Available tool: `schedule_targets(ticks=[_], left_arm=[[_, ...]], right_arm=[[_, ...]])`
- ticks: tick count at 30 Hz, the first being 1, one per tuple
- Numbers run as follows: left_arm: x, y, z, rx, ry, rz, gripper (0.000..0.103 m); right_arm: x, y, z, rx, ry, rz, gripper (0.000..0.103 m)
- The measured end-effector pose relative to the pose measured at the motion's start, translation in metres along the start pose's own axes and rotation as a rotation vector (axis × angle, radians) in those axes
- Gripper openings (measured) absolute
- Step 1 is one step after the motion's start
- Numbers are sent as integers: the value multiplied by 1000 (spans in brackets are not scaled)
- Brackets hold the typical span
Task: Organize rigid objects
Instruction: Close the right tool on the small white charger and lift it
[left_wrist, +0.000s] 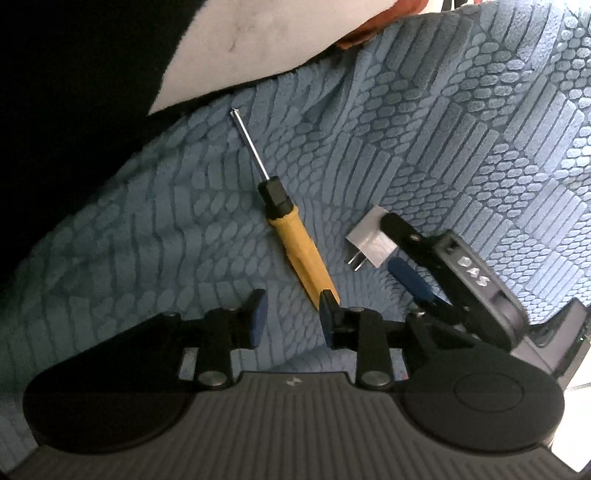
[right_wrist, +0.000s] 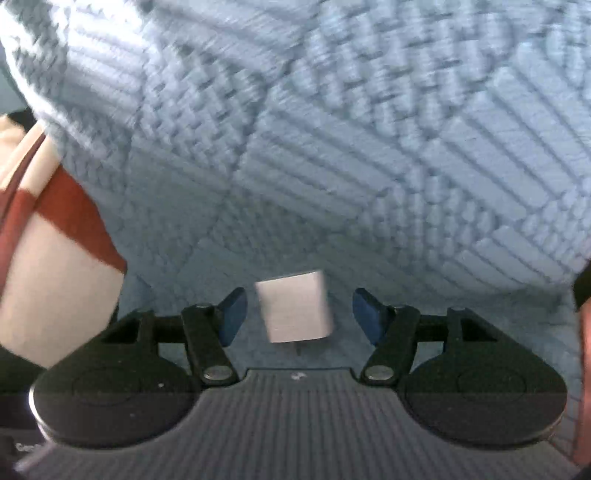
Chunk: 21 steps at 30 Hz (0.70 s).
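Note:
A screwdriver (left_wrist: 291, 236) with a yellow handle, black collar and thin metal shaft lies on the blue cloth, tip pointing up-left. My left gripper (left_wrist: 293, 317) stands open just below it; the handle's end rests by the right pad (left_wrist: 327, 314), and nothing is between the pads. To the right, a white plug adapter (left_wrist: 369, 236) lies with its prongs toward the screwdriver. In the right wrist view the adapter (right_wrist: 295, 306) sits between the fingers of my right gripper (right_wrist: 298, 295), with a gap on each side. That gripper (left_wrist: 388, 242) is open around it.
A blue cloth (left_wrist: 443, 129) with a raised scale and stripe pattern covers the whole surface. A white sheet and a dark area (left_wrist: 92, 55) border it at upper left. A white and rust-red fabric (right_wrist: 55, 240) lies at the left. The view is blurred.

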<state>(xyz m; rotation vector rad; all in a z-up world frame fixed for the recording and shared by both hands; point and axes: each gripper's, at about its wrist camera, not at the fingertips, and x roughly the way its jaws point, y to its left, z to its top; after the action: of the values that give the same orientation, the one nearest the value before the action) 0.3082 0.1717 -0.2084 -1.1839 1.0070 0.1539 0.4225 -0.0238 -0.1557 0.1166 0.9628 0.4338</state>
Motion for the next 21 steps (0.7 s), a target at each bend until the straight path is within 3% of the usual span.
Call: schedule_targets(ticks=[5, 8, 12, 17, 21], left_arm=[[-2, 2, 1, -11, 4, -1, 35], [-2, 1, 2, -18, 7, 0, 40], [-2, 1, 2, -28, 9, -5, 43], [-1, 2, 2, -35, 10, -8, 45], [2, 0, 3, -37, 8, 1, 54]], right_arm=[[17, 21, -4, -163, 58, -87, 64], [23, 17, -4, -156, 72, -120, 46], [18, 6, 1, -155, 95, -115, 46], [5, 2, -7, -292, 128, -115, 45], [-4, 6, -29, -432, 164, -87, 45]])
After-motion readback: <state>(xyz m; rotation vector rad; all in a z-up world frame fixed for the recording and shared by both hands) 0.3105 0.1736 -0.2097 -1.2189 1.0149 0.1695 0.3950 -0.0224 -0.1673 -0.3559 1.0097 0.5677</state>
